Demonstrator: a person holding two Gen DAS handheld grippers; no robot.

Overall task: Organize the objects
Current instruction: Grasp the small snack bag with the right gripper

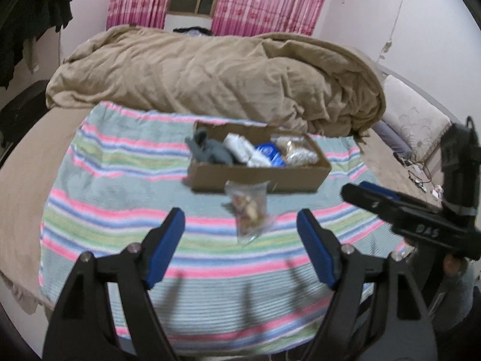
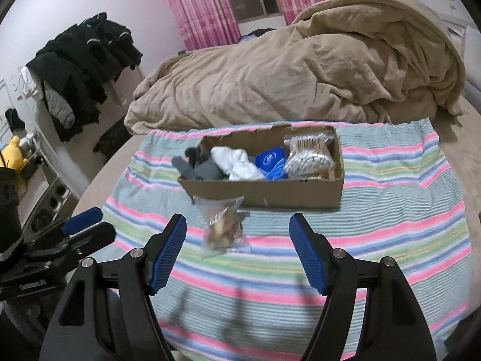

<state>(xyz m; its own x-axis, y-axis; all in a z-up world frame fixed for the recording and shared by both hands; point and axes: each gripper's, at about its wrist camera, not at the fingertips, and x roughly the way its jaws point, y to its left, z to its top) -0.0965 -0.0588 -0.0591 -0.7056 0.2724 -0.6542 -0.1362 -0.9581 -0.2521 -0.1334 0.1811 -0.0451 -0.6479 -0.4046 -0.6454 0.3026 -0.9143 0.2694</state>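
Note:
A cardboard box (image 1: 258, 177) (image 2: 264, 194) sits on a striped cloth (image 1: 120, 210) (image 2: 390, 210) on the bed. It holds grey socks (image 1: 210, 150) (image 2: 198, 165), white socks (image 1: 243, 147) (image 2: 237, 162), a blue packet (image 1: 270, 152) (image 2: 270, 159) and a bag of cotton swabs (image 1: 300, 150) (image 2: 309, 156). A clear bag of small items (image 1: 249, 210) (image 2: 222, 231) lies on the cloth in front of the box. My left gripper (image 1: 240, 234) is open and empty, just short of the bag. My right gripper (image 2: 237, 234) is open and empty, also near the bag; it shows at the right in the left wrist view (image 1: 390, 207).
A tan duvet (image 1: 225, 72) (image 2: 300, 75) is heaped behind the box. Dark clothes (image 2: 81, 69) hang at the left. A pillow (image 1: 418, 123) and cables (image 1: 421, 177) lie at the right. The left gripper (image 2: 75, 234) shows at the left edge of the right wrist view.

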